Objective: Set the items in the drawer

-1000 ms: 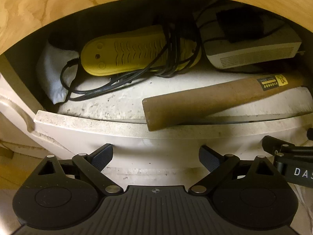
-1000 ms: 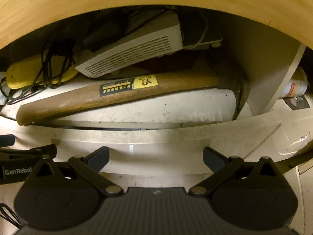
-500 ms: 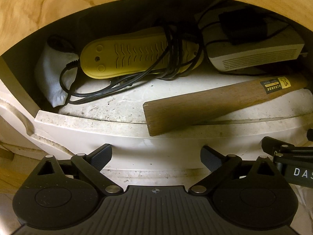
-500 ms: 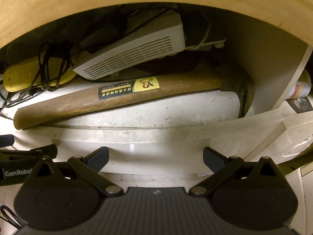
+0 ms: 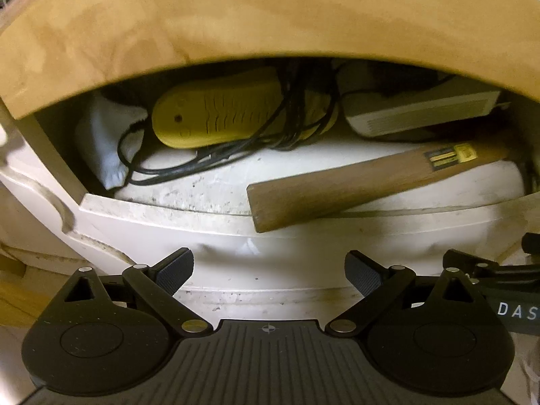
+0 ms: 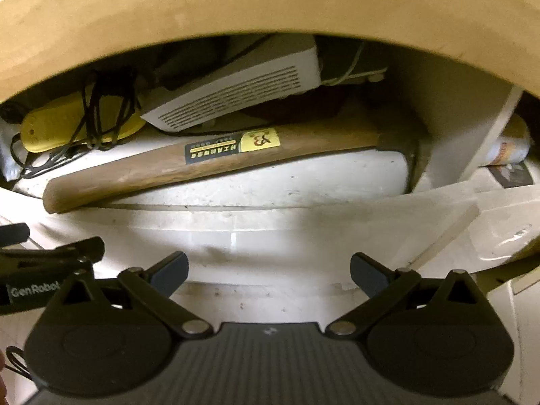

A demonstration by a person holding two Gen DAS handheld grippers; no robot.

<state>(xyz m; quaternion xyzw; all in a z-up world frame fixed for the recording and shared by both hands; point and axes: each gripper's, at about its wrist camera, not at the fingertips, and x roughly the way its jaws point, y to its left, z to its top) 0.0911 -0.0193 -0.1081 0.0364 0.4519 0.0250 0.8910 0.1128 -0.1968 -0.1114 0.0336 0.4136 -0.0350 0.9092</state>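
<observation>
A white drawer (image 5: 202,233) (image 6: 303,222) stands part open under a wooden top. Inside lie a hammer with a wooden handle (image 5: 354,185) (image 6: 209,165), a yellow shoe-shaped device (image 5: 229,111) (image 6: 64,125) wrapped in black cord, a white vented box (image 5: 418,118) (image 6: 243,91) and a white cloth (image 5: 101,145). The hammer's handle end rests on the drawer's front edge. My left gripper (image 5: 268,270) is open and empty against the drawer front. My right gripper (image 6: 268,270) is open and empty beside it, also at the drawer front.
The wooden top (image 5: 236,23) (image 6: 270,3) overhangs the drawer opening. A white cabinet wall (image 6: 452,125) borders the drawer at right, with a can (image 6: 509,145) beyond it. The other gripper shows at each view's edge: the right one (image 5: 499,276), the left one (image 6: 44,270).
The drawer has slid inward under the wooden top, so less of its inside shows. Both grippers stay open against its front and have moved forward with it.
</observation>
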